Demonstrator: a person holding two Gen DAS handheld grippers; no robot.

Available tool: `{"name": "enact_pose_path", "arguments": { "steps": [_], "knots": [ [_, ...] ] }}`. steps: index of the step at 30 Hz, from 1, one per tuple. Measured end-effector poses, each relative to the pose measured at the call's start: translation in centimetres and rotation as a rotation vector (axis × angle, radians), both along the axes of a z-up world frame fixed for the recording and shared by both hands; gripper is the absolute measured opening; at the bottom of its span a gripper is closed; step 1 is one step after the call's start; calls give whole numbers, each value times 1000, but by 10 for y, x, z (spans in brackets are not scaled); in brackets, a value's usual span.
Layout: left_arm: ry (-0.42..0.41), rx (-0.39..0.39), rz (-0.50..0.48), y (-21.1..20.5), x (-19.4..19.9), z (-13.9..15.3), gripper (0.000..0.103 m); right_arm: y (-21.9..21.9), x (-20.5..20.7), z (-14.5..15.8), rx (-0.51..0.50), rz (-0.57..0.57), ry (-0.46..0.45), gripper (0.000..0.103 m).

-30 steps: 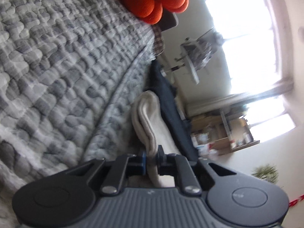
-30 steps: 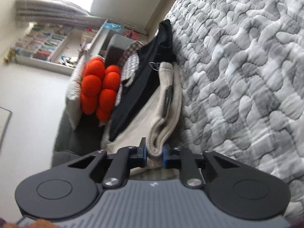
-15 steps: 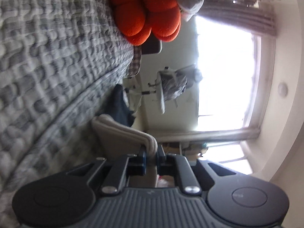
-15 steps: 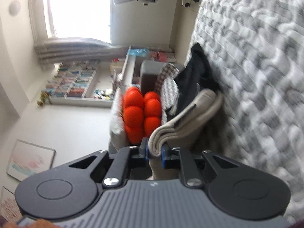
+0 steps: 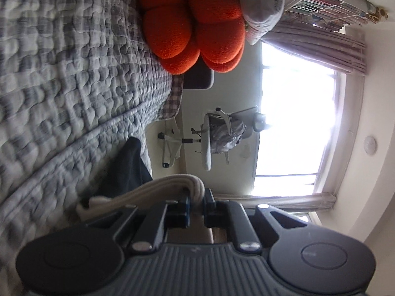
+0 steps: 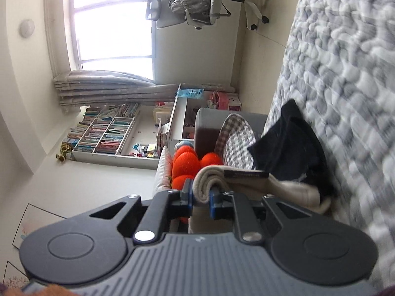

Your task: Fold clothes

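A cream garment (image 5: pixel 158 187) is folded into thick layers, and both grippers pinch it. My left gripper (image 5: pixel 196 201) is shut on one end of its rolled edge. My right gripper (image 6: pixel 200 193) is shut on the other end, where the cream garment (image 6: pixel 284 187) shows a dark label strip. The garment hangs lifted off the grey quilted bedspread (image 5: pixel 61 79), with its far part trailing toward it. Just beyond lies a black garment (image 6: pixel 288 148), seen also as a black garment (image 5: pixel 128 165) in the left wrist view. Both views are rolled sideways.
An orange ball cushion (image 5: pixel 195 22) and a grey pillow (image 5: pixel 261 5) sit at the head of the bed, beside a checked cushion (image 6: pixel 234 145). A white office chair (image 6: pixel 197 5) with a bag on it stands by the bright window (image 5: pixel 296 120). Bookshelves (image 6: pixel 106 133) line the wall.
Both grippers have risen and rolled while holding the cream garment. The garment has come up off the bedspread, and the views now look more toward the window and room.
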State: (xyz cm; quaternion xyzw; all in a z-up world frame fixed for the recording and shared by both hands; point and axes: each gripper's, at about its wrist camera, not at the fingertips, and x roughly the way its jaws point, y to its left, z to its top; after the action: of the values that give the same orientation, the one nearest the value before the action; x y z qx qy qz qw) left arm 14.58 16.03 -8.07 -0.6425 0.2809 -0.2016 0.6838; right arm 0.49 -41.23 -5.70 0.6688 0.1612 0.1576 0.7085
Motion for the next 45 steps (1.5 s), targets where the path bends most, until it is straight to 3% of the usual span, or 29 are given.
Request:
{"name": "enact_pose_path", "arguments": {
  "steps": [10,14,15,17,20,27,31,34,36,37,38,39,42,45],
  "knots": [
    [46,81,-9,-21,50,-24,11,-11,35,-30,7,-34,85,18],
    [33,154,-47,-21,65,-21,32,-20,38,-33,-23,-51,123,25],
    [25,181,-49,-20,67,-18,38,-23,36,-31,-34,-62,121,36],
    [-6,230,-60,-17,70,-10,42,-30,32,-25,-58,-81,113,46],
    [-58,346,-76,-15,71,7,49,-34,33,-15,-125,-87,106,46],
    [-140,666,-125,-30,79,23,53,-6,47,10,-486,-32,131,46],
    [-137,758,-137,-42,86,16,53,22,62,10,-740,-19,156,46],
    [-135,781,-137,-48,89,11,50,39,71,8,-880,-28,159,46],
    [-144,800,-133,-52,89,9,33,48,74,7,-972,-50,142,42],
    [-150,816,-135,-54,88,9,30,52,74,7,-1020,-59,129,37],
    [-157,831,-137,-56,88,10,21,57,74,7,-1069,-66,114,21],
    [-165,849,-136,-59,86,11,16,62,75,7,-1118,-67,98,19],
    [-201,908,-117,-66,80,15,13,78,75,7,-1246,-63,53,15],
    [-221,951,-106,-71,76,19,13,76,75,5,-1246,-71,45,17]
  ]
}}
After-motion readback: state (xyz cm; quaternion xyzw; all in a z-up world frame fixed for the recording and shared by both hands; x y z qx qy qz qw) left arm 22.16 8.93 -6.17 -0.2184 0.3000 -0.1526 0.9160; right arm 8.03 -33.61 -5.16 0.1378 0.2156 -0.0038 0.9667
